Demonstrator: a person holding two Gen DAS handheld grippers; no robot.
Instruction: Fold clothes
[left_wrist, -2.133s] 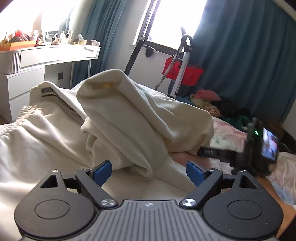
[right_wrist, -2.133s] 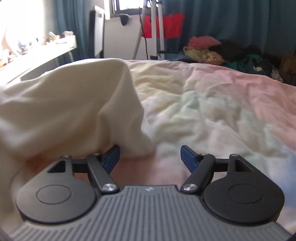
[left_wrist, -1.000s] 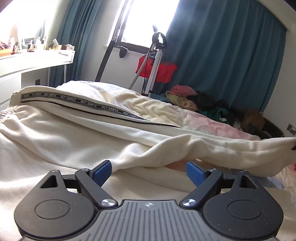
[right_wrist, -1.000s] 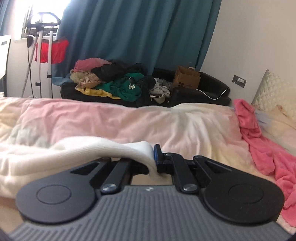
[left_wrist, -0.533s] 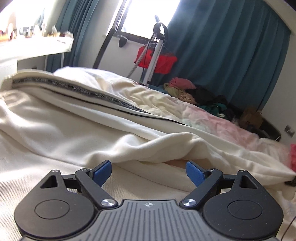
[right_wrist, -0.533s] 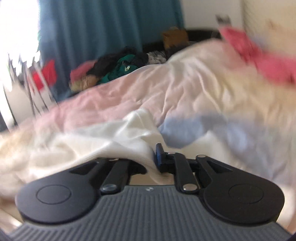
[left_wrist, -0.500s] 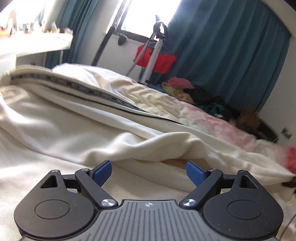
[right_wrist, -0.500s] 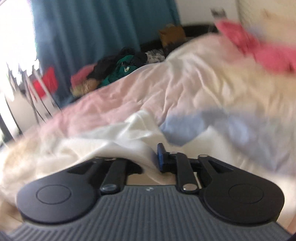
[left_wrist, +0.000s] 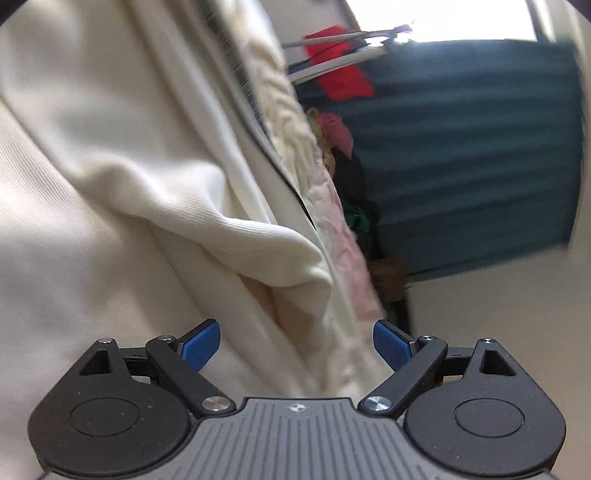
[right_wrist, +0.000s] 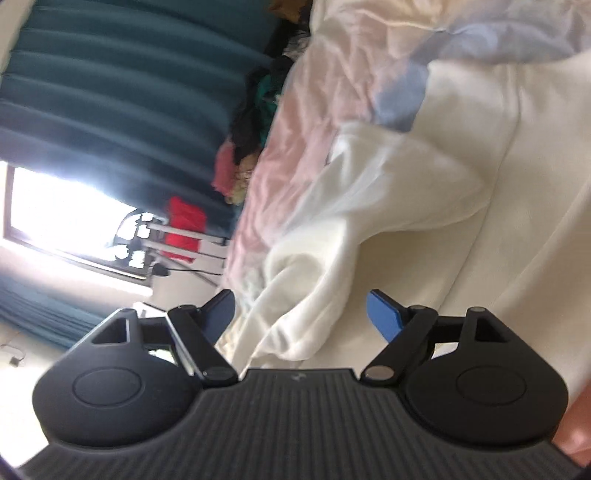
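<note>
Here cream garment (left_wrist: 110, 177) just ahead of left hand-held gripper (left_wrist: 295, 345), right hand-held gripper (right_wrist: 301, 312); both released

The cream garment (left_wrist: 122, 155) runs off the left wrist view at 9 and 12 o'clock, so its full outline cannot be determined, and the lettering on its dark stripe (left_wrist: 255, 107) is too blurred to read. In the right wrist view the garment (right_wrist: 388, 206) is cut off at 3 o'clock. The clothes pile (right_wrist: 255, 118) at 11 o'clock is blurred, and single items cannot be told apart.
</note>
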